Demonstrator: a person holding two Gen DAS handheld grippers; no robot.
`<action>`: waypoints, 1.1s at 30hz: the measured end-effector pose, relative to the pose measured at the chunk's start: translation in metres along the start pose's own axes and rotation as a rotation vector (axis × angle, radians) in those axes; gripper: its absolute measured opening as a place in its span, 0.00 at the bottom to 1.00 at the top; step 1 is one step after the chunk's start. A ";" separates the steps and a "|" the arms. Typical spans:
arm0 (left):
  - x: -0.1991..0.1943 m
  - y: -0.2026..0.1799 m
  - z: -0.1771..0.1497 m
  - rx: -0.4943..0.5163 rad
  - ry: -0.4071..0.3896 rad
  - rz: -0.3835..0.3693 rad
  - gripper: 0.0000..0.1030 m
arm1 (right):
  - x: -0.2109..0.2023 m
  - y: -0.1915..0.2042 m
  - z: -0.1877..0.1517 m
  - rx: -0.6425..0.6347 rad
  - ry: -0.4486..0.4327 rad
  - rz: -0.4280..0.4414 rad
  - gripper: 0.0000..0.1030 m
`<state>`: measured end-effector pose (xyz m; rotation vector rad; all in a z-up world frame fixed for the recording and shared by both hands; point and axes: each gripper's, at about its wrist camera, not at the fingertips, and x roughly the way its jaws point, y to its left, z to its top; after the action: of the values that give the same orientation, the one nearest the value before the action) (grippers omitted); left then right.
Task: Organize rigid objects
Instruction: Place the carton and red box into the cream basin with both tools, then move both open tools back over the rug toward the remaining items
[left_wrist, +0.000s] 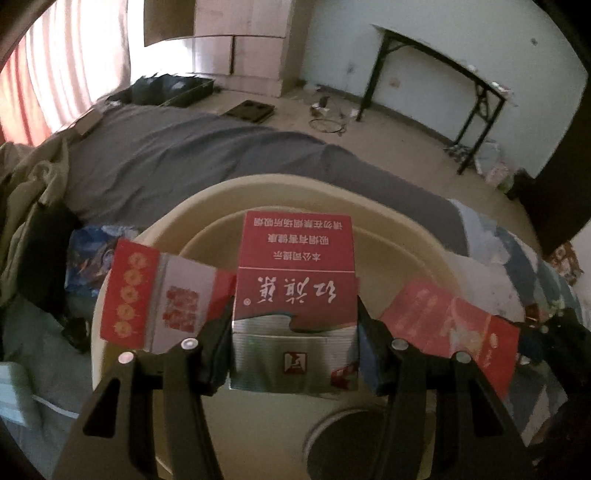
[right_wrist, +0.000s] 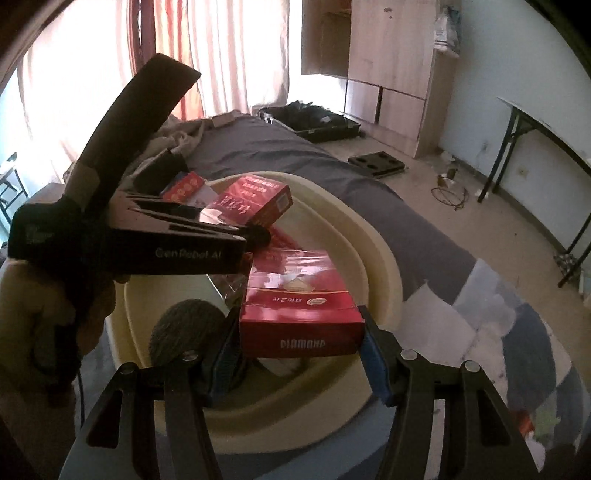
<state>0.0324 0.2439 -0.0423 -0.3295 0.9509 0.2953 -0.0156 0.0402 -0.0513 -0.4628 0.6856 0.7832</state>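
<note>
My left gripper (left_wrist: 294, 325) is shut on a red and silver cigarette box (left_wrist: 295, 258) with white Chinese print, holding it over a cream basin (left_wrist: 258, 188). A red and white box (left_wrist: 155, 295) shows just left of it, over the basin's rim. My right gripper (right_wrist: 299, 332) is shut on a red box (right_wrist: 295, 295) marked DIAMOND, above the same basin (right_wrist: 384, 258). In the right wrist view the left gripper (right_wrist: 255, 225) comes in from the left with its box (right_wrist: 258, 199), and a hand holds its handle. A dark round disc (right_wrist: 188, 325) lies in the basin.
The basin sits on a bed with a grey sheet (left_wrist: 192, 155) and a patterned quilt (right_wrist: 498, 314). Crumpled clothes (left_wrist: 33, 192) pile at the bed's left. On the floor beyond lie an open suitcase (right_wrist: 314, 118) and a black tray (right_wrist: 376, 162). A black folding table (left_wrist: 443, 74) stands by the wall.
</note>
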 end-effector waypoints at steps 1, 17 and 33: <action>0.002 0.001 0.000 -0.002 0.007 0.005 0.56 | 0.002 0.001 0.002 -0.007 0.004 -0.004 0.57; -0.026 0.011 0.008 -0.064 -0.099 -0.007 0.92 | 0.013 0.011 0.015 -0.044 0.001 -0.015 0.78; -0.108 -0.084 0.010 0.119 -0.301 -0.307 1.00 | -0.183 -0.095 -0.081 0.337 -0.201 -0.327 1.00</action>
<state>0.0132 0.1603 0.0655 -0.3066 0.6075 0.0050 -0.0674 -0.1571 0.0346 -0.1777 0.5236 0.3881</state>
